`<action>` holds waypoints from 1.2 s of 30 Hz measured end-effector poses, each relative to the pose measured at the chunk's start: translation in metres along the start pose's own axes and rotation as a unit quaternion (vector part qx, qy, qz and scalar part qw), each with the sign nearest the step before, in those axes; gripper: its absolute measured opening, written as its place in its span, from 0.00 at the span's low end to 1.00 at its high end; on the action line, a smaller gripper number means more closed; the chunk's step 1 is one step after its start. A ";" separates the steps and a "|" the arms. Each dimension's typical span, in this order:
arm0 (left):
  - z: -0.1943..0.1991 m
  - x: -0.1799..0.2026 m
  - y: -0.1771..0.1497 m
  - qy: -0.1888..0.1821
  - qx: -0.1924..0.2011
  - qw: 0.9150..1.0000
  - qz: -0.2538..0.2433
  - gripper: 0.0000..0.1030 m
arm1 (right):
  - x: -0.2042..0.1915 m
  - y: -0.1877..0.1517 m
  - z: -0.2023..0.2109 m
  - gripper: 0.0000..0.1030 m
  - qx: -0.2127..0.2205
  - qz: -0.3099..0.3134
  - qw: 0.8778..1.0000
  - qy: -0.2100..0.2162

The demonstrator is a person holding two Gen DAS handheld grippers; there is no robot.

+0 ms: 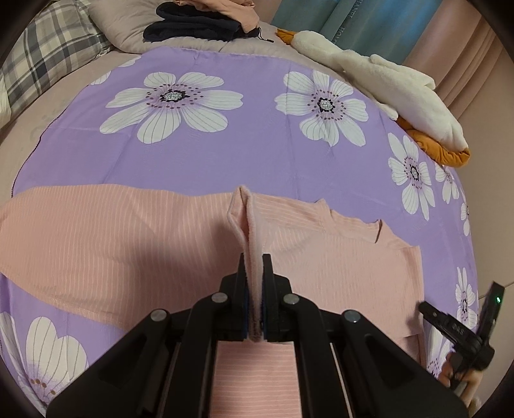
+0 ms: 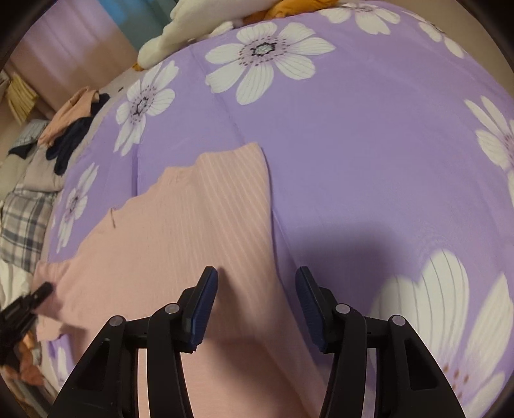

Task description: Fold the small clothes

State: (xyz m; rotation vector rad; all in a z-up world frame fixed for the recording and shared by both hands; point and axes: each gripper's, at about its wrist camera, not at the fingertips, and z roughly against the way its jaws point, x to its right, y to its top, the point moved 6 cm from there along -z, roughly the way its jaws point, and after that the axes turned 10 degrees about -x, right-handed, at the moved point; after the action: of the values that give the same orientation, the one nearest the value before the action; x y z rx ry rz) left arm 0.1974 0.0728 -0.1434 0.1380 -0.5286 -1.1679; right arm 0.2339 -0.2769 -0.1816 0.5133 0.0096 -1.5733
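- The shirt (image 1: 112, 231) lies flat on the sheet (image 1: 257, 154), which is spread on the bed (image 1: 19, 135).
- The left gripper (image 1: 254, 267) stands over the shirt's middle, a fold of it between the jaws.
- The right gripper (image 2: 257, 289) straddles the shirt's right edge.
- The plush toy (image 1: 385, 80) lies along the sheet's far right edge.
- The clothes pile (image 1: 199, 22) sits behind the sheet.
- The pillow (image 1: 41, 54) lies far left.

Home bedroom, floral bedsheet (image 1: 257, 154), plaid pillow (image 1: 48, 58), curtains (image 1: 308, 16)
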 end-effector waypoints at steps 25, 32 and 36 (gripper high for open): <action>-0.039 -0.032 -0.018 0.005 -0.047 0.999 0.024 0.06 | -0.007 0.013 -0.015 0.10 -0.012 0.009 0.999 -0.050; -0.044 -0.035 -0.020 0.004 -0.055 0.998 0.023 0.08 | -0.006 0.011 -0.019 0.10 -0.014 0.014 0.998 -0.061; -0.047 -0.037 -0.021 -0.002 -0.058 0.998 0.027 0.09 | -0.004 0.012 -0.020 0.10 -0.016 0.017 0.998 -0.064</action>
State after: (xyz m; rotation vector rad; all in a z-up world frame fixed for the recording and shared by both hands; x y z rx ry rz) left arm 0.1907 0.0903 -0.2044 0.0215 -0.4647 -1.1429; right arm 0.2510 -0.2676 -0.1946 0.3857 -0.0717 -1.5685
